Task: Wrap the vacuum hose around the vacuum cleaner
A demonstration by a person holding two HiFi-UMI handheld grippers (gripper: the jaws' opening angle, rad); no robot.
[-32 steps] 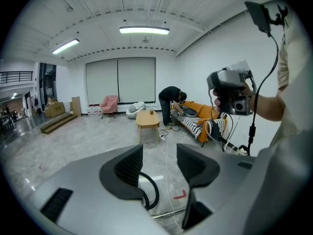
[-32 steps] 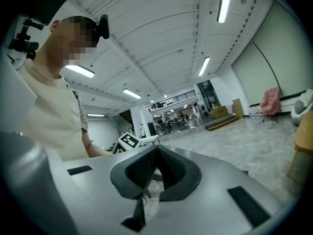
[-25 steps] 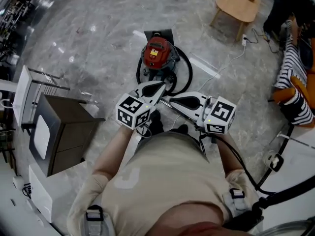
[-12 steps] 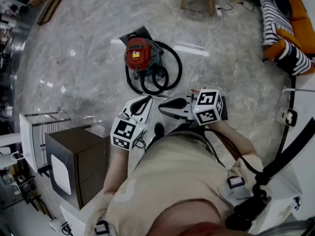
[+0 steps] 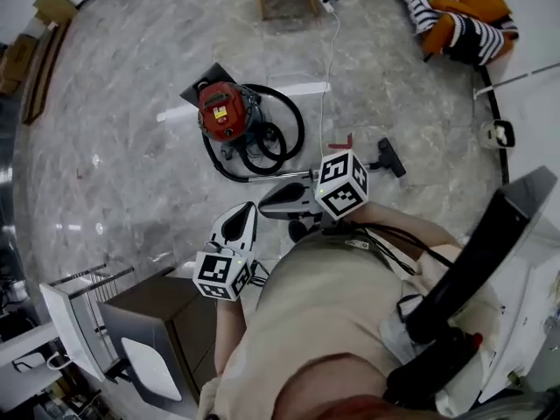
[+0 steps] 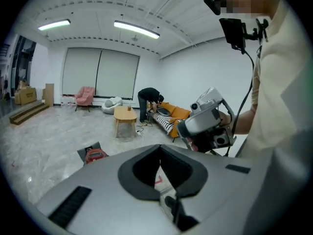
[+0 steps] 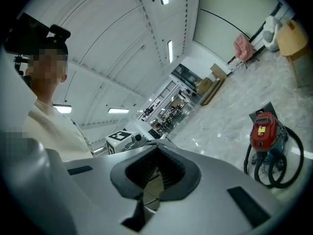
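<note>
The hose [image 5: 296,122] lies looped close round the far vacuum [image 5: 220,110]. The left claw [image 5: 248,209] and right claw [image 5: 262,206] hang near, closed and empty, so the wrapping is seemingly done.

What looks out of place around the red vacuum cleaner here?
The black hose sprawls in loose loops on the floor beside the vacuum cleaner, not wrapped around it; its nozzle lies off to the side.

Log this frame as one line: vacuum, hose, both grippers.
vacuum: on floor | hose: looped on floor beside it, unheld | left gripper: shut, empty | right gripper: shut, empty
</note>
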